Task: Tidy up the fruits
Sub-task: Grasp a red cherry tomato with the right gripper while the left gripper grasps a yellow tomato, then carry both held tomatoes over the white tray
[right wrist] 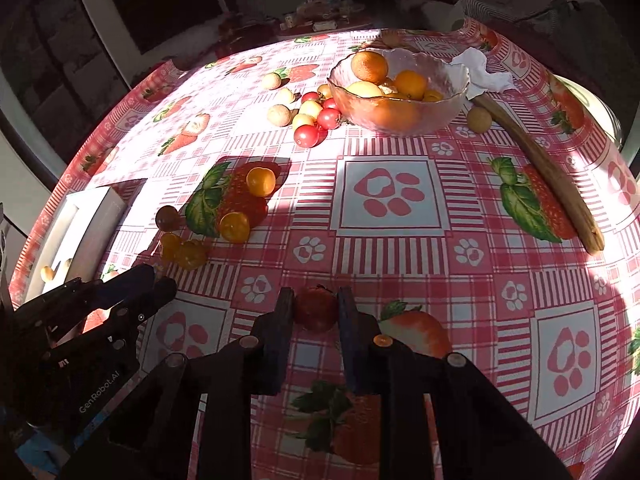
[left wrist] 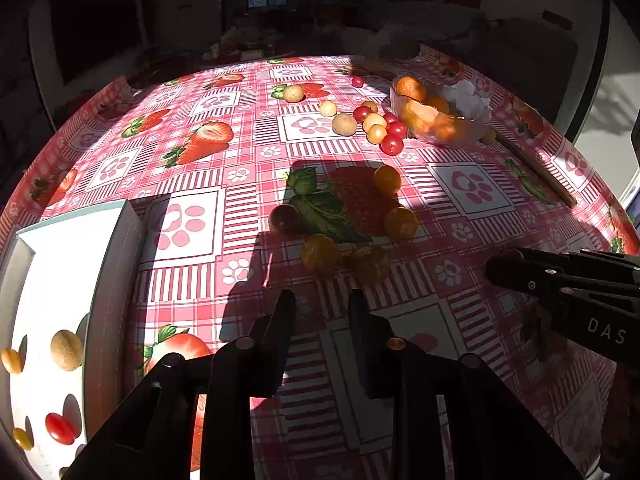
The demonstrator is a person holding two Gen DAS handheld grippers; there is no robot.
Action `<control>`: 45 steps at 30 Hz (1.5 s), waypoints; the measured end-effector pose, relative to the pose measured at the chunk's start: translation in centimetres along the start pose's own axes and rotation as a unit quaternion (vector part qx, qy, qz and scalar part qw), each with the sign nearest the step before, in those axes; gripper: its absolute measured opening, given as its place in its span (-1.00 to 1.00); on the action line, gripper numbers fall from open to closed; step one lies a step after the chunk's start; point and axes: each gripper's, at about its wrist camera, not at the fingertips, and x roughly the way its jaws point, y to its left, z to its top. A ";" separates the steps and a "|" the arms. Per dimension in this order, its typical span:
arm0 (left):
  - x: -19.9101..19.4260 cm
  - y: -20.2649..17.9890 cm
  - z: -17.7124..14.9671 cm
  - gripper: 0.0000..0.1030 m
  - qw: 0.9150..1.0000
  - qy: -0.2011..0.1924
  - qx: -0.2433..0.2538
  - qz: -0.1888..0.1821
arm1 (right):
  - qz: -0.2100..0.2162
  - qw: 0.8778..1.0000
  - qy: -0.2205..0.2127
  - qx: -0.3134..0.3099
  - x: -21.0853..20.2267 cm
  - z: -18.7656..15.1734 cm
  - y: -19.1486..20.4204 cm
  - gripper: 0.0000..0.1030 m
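My right gripper [right wrist: 316, 308] pinching red tomato [right wrist: 317, 307], jaws snug. Left gripper [left wrist: 322, 312] jaws spread, empty. Keep squeeze gentle, carry toward white tray [left wrist: 116, 240] at 9 o'clock.

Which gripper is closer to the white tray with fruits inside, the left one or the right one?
Left. The left gripper hangs open just beside the white tray. The right gripper, shut on a red tomato, is farther, past the left one from the tray.
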 end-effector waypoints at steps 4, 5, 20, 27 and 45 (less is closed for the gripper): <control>0.5 0.2 0.5 -0.43 1.000 -0.004 -0.003 0.001 | 0.003 1.000 0.000 0.005 -0.1 -0.2 -0.2 -0.54; 0.6 0.3 0.7 -0.43 1.000 -0.005 -0.002 0.002 | 0.003 1.000 0.000 0.005 -0.1 -0.2 -0.2 -0.54; 2.4 0.3 3.3 -0.43 1.000 -0.015 0.005 0.004 | 0.009 1.000 0.001 0.015 -0.2 -0.2 -0.6 -0.54; 2.0 0.4 2.6 -0.59 1.000 -0.011 0.006 -0.012 | 0.008 1.000 0.002 0.018 -0.6 -0.4 -0.6 -0.54; -4.7 1.7 -1.1 -0.59 1.000 -0.005 -0.009 -0.019 | 0.020 1.000 0.008 0.003 -3.3 -1.8 2.5 -0.54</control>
